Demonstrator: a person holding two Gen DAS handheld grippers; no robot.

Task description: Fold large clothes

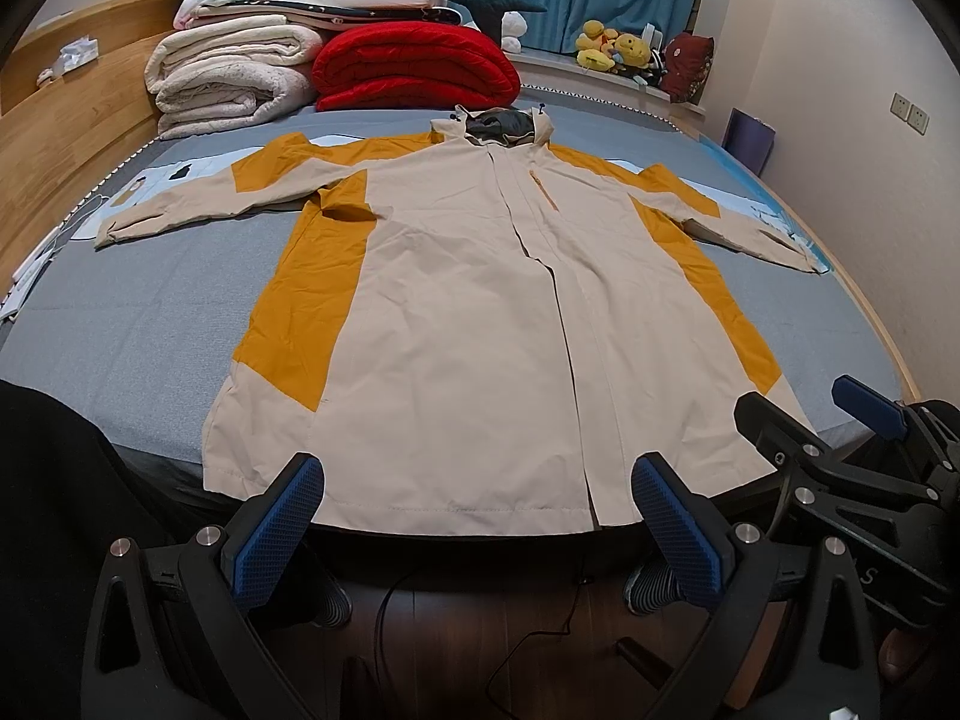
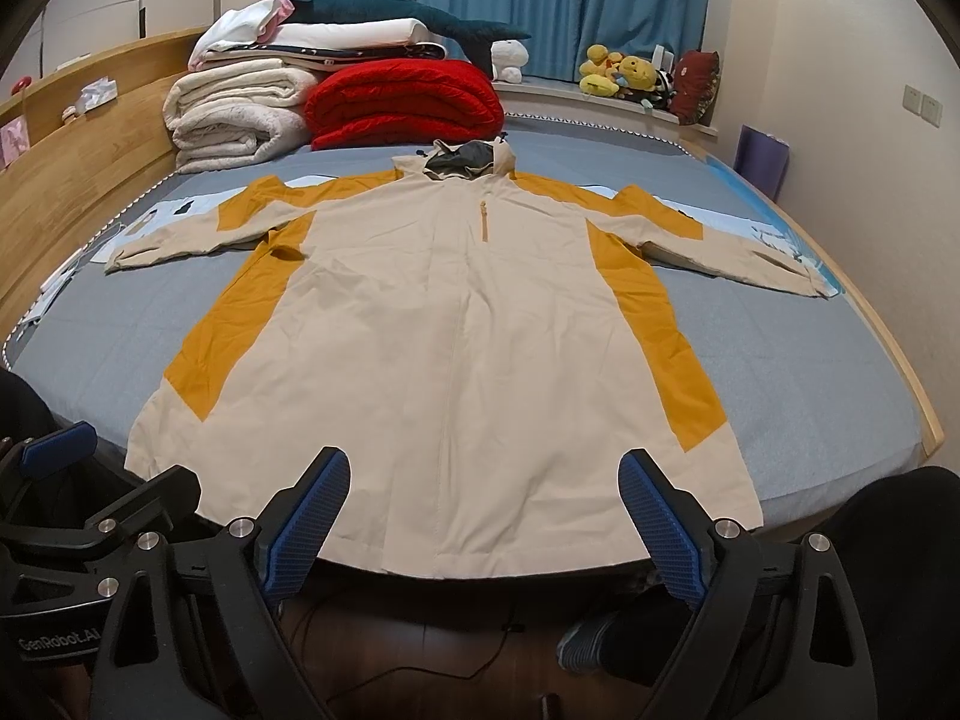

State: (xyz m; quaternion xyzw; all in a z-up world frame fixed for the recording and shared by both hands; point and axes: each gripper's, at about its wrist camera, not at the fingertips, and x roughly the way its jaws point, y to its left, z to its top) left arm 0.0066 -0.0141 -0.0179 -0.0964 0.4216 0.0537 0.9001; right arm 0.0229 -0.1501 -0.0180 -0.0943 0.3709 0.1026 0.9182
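A large beige and mustard hooded jacket point(image 1: 468, 324) lies flat, front up, on the grey bed point(image 1: 138, 324), sleeves spread to both sides and hem at the near edge. It also fills the right wrist view point(image 2: 444, 348). My left gripper point(image 1: 477, 510) is open and empty, held just in front of the hem near its middle. My right gripper point(image 2: 483, 507) is open and empty, also just before the hem. The right gripper shows at the right of the left wrist view point(image 1: 840, 420), and the left gripper at the left of the right wrist view point(image 2: 90, 480).
Folded white blankets point(image 1: 234, 78) and a red quilt point(image 1: 414, 66) are stacked at the bed's far end by the wooden headboard point(image 1: 72, 120). Plush toys point(image 1: 618, 51) sit on the sill under blue curtains. The person's feet and a cable point(image 1: 540, 636) are on the dark floor below.
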